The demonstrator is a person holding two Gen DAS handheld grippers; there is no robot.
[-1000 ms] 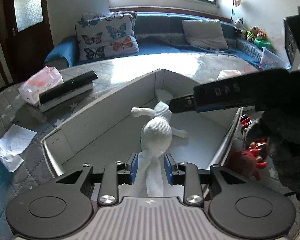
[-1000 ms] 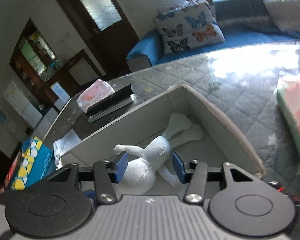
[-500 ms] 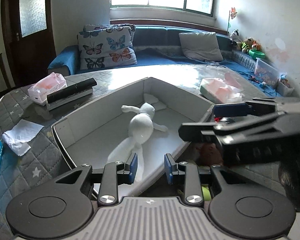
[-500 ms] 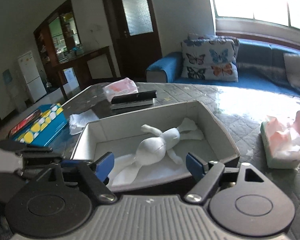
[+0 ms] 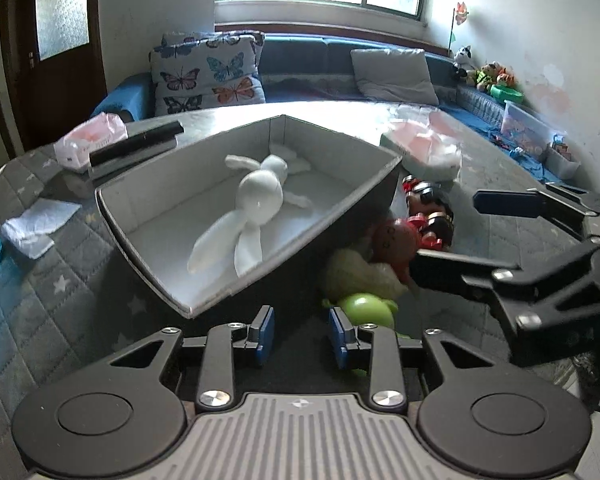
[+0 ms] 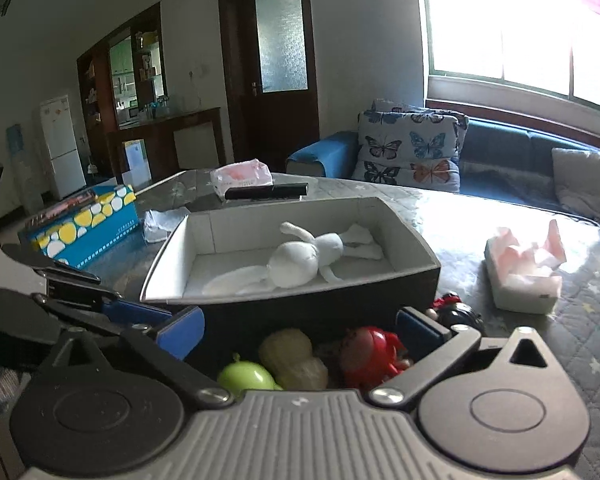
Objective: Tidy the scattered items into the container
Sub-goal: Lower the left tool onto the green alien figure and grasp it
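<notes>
White plush rabbit (image 5: pixel 260 204) lies flat inside the grey container (image 5: pixel 148 216) on the quilted counter (image 5: pixel 60 280), well clear of both grippers. Left gripper (image 5: pixel 301 336) hovers outside the box's near corner, its jaws opening with nothing between them; the rabbit sits at its 11 o'clock. Right gripper (image 6: pixel 300 330) has its jaws spreading wide and empty, with the rabbit at 12 o'clock beyond the box wall. Just below it, against that wall, lie a green toy (image 6: pixel 246 376), a yellowish plush (image 6: pixel 292 360) and a red toy (image 6: pixel 370 354).
</notes>
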